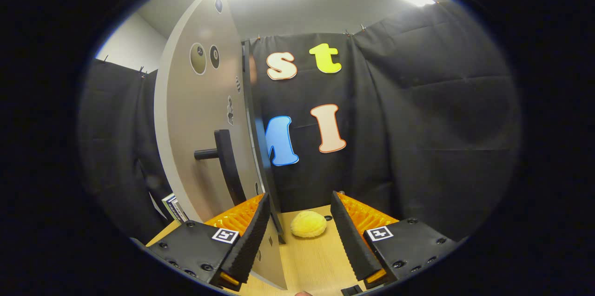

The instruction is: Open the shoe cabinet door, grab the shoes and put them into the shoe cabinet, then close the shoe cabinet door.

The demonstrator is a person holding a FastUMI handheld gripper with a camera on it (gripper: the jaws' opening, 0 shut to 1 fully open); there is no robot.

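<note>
The cabinet door (pixel 204 115) is a tall pale panel with small round stickers, standing nearly edge-on just left of the fingers. Its black bar handle (pixel 228 161) sticks out from the face, above my left finger (pixel 246 240). The door's lower corner (pixel 272 259) reaches down between the fingers, close against the left one. My gripper (pixel 300 196) is open, and its right finger (pixel 353 235) stands well clear of the door. A yellow fluffy shoe (pixel 308 224) lies on the wooden surface (pixel 320 259) just beyond and between the fingertips.
Black cloth walls close the booth behind and to the right. A few books (pixel 173 207) stand upright at the lower left, beside the door. A small dark knob (pixel 328 217) sits on the wood next to the shoe.
</note>
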